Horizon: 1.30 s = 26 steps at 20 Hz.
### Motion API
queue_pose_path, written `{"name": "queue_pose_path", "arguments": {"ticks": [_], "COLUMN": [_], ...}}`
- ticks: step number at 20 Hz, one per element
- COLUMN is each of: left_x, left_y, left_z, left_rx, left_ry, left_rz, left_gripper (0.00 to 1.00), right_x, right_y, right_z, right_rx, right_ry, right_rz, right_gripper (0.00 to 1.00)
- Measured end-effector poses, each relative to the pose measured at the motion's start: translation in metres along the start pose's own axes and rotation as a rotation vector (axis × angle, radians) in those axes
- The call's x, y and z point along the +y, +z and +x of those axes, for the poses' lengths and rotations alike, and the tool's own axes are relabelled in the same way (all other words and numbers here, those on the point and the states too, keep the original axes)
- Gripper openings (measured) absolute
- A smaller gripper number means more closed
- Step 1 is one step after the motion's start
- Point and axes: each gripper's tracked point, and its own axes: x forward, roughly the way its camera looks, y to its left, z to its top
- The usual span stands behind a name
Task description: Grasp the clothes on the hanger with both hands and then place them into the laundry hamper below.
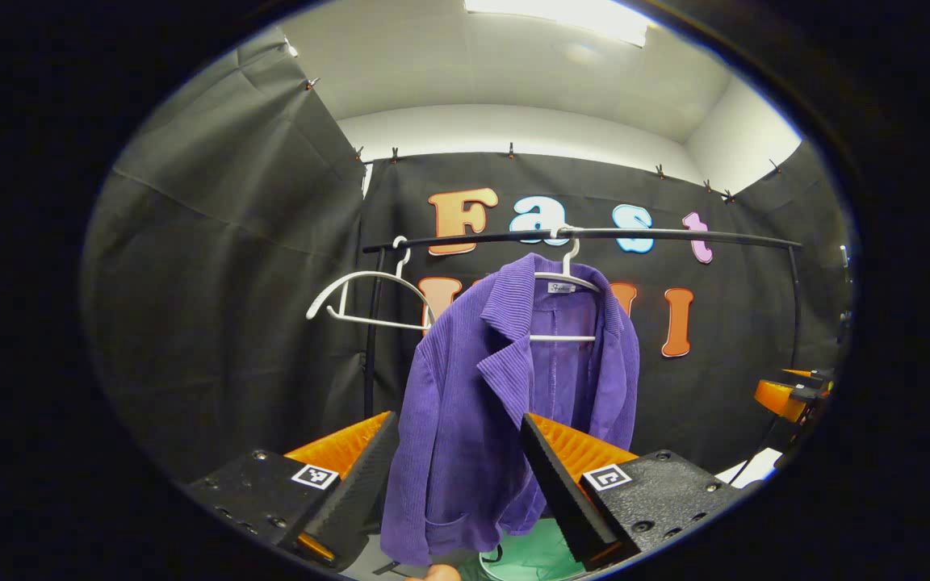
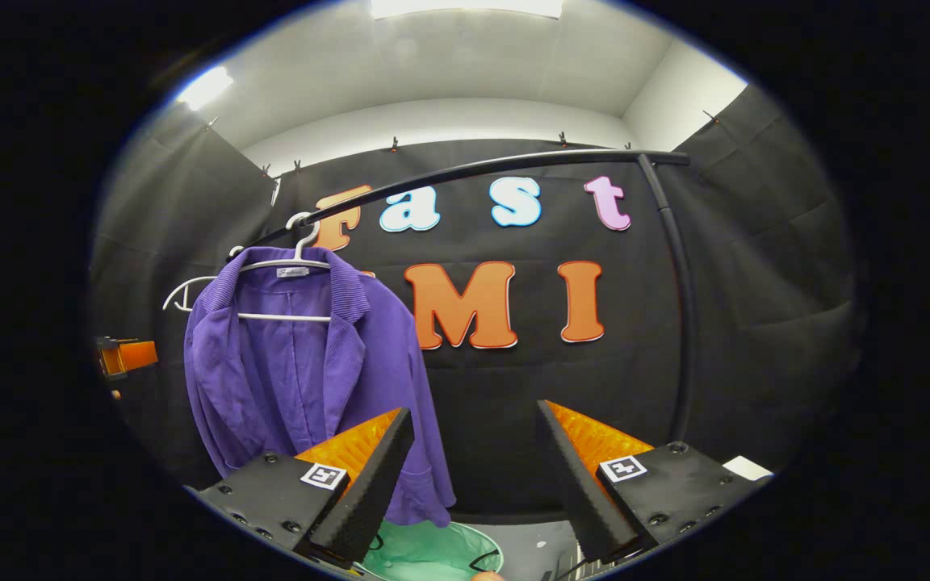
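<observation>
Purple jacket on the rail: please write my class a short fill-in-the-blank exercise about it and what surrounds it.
1. The purple jacket hangs on a white ____ hooked over the black rail.
2. Beside it hangs a second hanger, which is ____.
3. The hamper below the jacket is ____ in colour.
4. The fingers of the left gripper and the right gripper stand ____.

Missing words: hanger; empty; green; open

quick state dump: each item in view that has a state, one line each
purple jacket: hanging on its hanger, front open, not gripped
white hanger: hooked on the rail, holding the jacket
second white hanger: on the rail, bare
green hamper: below the jacket, open top
left gripper: open, jacket hem between its fingers, no pressing seen
right gripper: open, holding nothing
</observation>
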Motion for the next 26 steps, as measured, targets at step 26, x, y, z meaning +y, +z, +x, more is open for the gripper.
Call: {"name": "queue_pose_path", "arguments": {"ticks": [26], "left_x": [-0.033], "left_y": [-0.073], "left_z": [0.117], "left_rx": [0.099], "left_ry": [0.003], "left_rz": [0.035], "left_gripper": [0.77], "right_x": [0.166], "right_y": [-0.076], "right_z": [0.165], "right_rx": [0.124], "right_ry": [0.216], "right_rz": [0.018], "right_gripper": [0.86]}}
